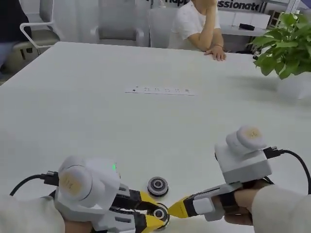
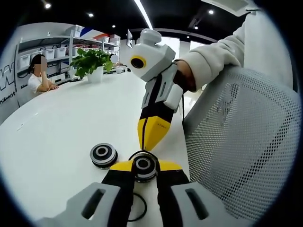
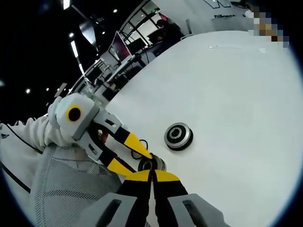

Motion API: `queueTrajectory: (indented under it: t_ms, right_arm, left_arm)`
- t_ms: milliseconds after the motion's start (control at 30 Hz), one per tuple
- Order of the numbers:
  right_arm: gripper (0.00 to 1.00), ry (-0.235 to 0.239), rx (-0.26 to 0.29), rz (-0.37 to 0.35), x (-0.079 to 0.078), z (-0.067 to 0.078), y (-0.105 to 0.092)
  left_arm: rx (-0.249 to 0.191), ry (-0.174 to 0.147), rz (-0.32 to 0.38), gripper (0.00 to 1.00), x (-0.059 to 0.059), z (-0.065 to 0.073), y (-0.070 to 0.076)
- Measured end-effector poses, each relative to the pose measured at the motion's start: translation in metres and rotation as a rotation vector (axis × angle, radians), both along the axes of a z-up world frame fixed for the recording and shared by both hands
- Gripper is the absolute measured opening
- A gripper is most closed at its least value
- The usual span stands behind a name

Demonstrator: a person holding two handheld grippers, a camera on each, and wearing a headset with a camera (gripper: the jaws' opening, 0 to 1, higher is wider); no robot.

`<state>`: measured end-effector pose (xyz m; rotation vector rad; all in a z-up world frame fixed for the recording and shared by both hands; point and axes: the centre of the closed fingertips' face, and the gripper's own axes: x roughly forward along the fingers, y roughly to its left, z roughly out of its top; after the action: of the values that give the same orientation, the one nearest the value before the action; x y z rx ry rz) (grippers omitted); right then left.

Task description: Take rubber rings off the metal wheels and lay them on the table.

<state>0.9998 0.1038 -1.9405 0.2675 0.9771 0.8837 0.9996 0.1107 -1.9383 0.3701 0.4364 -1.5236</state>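
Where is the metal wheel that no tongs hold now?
In the head view the free metal wheel lies on the white table, bottom centre, just beyond the left tongs, which grip the other wheel.

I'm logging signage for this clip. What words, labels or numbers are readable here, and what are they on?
"ssionate": the cut-off end of a word on the wall sign.
Printed strip on the table: marks too small to read.
Wall lettering in the left gripper view: blurred, unreadable.
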Motion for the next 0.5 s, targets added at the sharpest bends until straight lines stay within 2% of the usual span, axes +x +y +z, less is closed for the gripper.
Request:
queueTrajectory:
  t_ms: [67, 100, 200, 400, 500]
  right_arm:
    - [0.0, -0.004, 0.002, -0.004, 0.001, 0.001, 0.0]
    - [0.0, -0.005, 0.003, -0.003, 0.001, 0.002, 0.0]
    - [0.0, -0.008, -0.002, -0.003, 0.001, 0.002, -0.001]
    - [0.0, -0.011, 0.007, -0.007, 0.002, 0.004, 0.0]
    - [0.0, -0.014, 0.005, -0.005, 0.002, 0.005, 0.0]
  left_arm:
    - [-0.003, 0.013, 0.002, 0.16, 0.0, 0.002, 0.0]
    - [-0.006, 0.03, 0.003, 0.17, -0.002, 0.003, 0.0]
    - [-0.027, 0.035, 0.002, 0.2, -0.002, 0.012, 0.001]
    - [-0.06, 0.021, 0.008, 0.31, 0.001, 0.028, 0.002]
    - [-0.059, -0.002, -0.003, 0.34, 0.001, 0.034, 0.003]
